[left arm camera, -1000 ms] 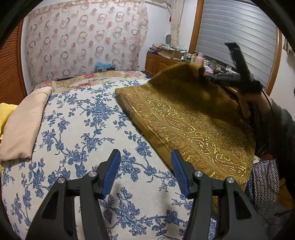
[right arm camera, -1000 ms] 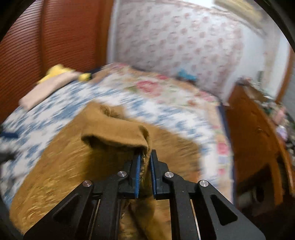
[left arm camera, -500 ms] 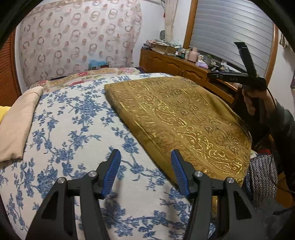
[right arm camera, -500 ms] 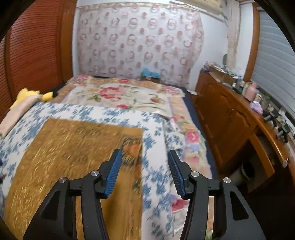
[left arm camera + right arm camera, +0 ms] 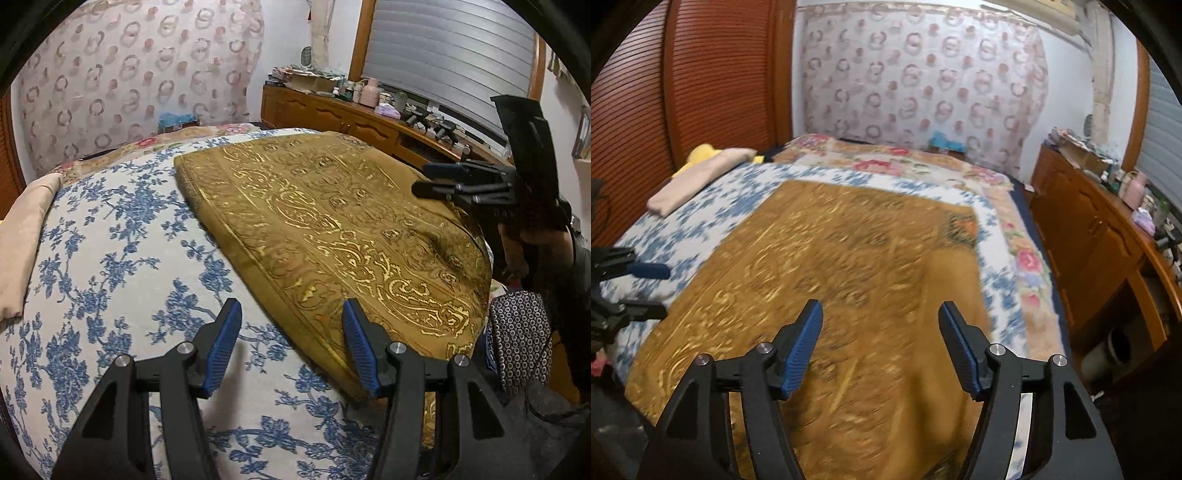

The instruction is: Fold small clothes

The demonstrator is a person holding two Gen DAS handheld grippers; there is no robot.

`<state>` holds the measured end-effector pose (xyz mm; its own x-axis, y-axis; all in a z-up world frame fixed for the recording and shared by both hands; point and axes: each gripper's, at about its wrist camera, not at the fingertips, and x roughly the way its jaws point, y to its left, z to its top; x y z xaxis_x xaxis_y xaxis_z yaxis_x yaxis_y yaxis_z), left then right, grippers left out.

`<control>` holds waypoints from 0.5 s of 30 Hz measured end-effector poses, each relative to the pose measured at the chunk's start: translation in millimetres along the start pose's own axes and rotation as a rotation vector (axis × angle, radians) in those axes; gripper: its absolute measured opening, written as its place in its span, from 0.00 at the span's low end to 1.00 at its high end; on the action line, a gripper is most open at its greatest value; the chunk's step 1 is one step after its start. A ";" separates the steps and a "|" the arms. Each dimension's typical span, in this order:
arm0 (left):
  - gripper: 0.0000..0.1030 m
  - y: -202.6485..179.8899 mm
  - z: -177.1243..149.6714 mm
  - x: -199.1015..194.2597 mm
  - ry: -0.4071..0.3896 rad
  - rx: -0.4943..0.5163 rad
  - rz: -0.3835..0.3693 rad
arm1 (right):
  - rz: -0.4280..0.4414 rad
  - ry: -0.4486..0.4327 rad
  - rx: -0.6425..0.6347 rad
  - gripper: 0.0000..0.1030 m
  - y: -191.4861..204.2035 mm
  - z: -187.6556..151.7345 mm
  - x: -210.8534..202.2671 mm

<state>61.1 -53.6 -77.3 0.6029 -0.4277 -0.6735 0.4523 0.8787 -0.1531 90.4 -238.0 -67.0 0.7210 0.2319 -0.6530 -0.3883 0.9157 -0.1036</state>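
Both tongs are standing wide and holding nothing. The gold-patterned cloth [image 5: 332, 229] is lying flat on the floral bedspread [image 5: 110, 258], ahead and right of the left tongs [image 5: 291, 347] and directly beneath the right tongs [image 5: 881, 347]. Judged step: between folds. The next move is calling for gripping an edge, probably the near corners.
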 end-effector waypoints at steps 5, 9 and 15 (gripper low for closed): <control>0.54 -2.8 -1.9 4.2 0.023 0.011 -0.004 | 0.028 0.027 -0.018 0.65 20.0 -17.5 2.1; 0.54 -4.0 -4.9 6.4 0.044 0.013 -0.012 | 0.019 0.049 -0.026 0.65 27.3 -27.3 5.3; 0.54 -10.1 -9.2 13.4 0.077 0.035 -0.020 | 0.021 0.062 -0.020 0.65 28.5 -35.1 1.4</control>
<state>58.6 -66.3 -91.4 0.5421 -0.4261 -0.7243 0.4870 0.8617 -0.1424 60.2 -223.1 -97.2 0.6762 0.2299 -0.7000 -0.4146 0.9041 -0.1036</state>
